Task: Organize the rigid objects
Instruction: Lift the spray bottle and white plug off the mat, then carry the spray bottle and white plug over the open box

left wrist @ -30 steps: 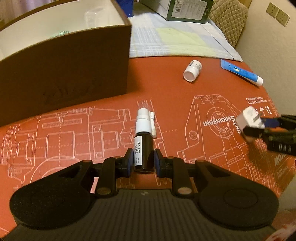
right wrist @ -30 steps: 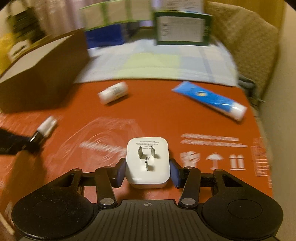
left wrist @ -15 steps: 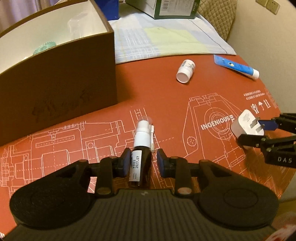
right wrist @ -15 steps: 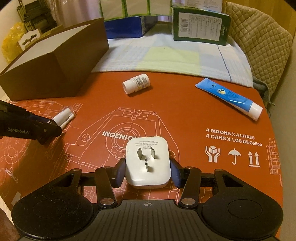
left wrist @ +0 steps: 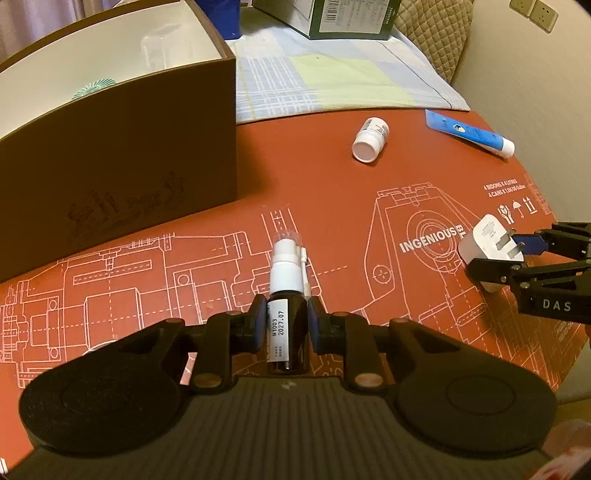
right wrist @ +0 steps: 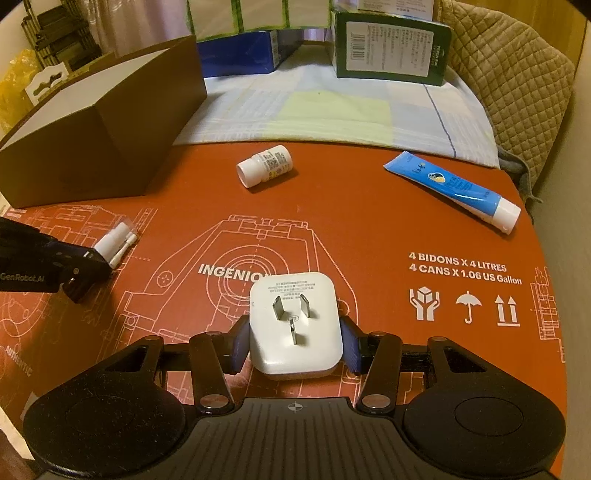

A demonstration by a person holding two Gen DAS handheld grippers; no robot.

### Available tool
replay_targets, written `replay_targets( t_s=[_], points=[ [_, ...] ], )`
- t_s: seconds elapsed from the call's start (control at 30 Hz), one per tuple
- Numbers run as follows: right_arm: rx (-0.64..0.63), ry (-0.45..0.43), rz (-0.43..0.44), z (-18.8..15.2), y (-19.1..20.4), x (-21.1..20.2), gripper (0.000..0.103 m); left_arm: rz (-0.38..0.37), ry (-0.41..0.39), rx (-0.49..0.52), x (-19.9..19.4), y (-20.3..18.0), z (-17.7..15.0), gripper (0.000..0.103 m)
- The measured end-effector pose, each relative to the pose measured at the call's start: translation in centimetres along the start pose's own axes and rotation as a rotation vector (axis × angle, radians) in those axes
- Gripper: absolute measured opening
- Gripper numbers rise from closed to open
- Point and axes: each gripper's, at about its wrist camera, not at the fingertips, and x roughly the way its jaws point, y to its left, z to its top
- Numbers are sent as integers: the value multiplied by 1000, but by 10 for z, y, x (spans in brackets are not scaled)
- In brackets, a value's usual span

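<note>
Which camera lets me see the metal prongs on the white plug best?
The right wrist view. There the white plug sits close and faces the camera between the right gripper pads, showing all three prongs. In the left wrist view the plug is small, far at the right edge, seen side-on, with only two prongs visible.

Red mat, white print: "INGENIOUS B…" by the blueprint drawing, "4 BIDONS X 4 LITRES / 4 CANS X 1.06 US Gallon", below that 3 pictograms – hands w/ box, umbrella, two up arrows; "AUTHENTIC" at left edge. Spray bottle label: "M1003", "2027.07". Left gripper arm reads "GenRobot.AI"; right gripper arm reads "DAS". Barcode on green carton, digits too small to read. Plug face has fine print, illegible.
</note>
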Motion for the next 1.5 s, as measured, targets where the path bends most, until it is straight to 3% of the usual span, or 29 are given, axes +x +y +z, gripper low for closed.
replay_targets(
  t_s=[0.7, 1.5],
  points=[
    [-34, 6, 27, 7, 12, -3, 46, 9, -38, -55, -18, 11, -5, 19],
    [-138, -101, 227, 59, 79, -43, 46, -23, -238, -127, -114, 41, 1, 19]
  ],
)
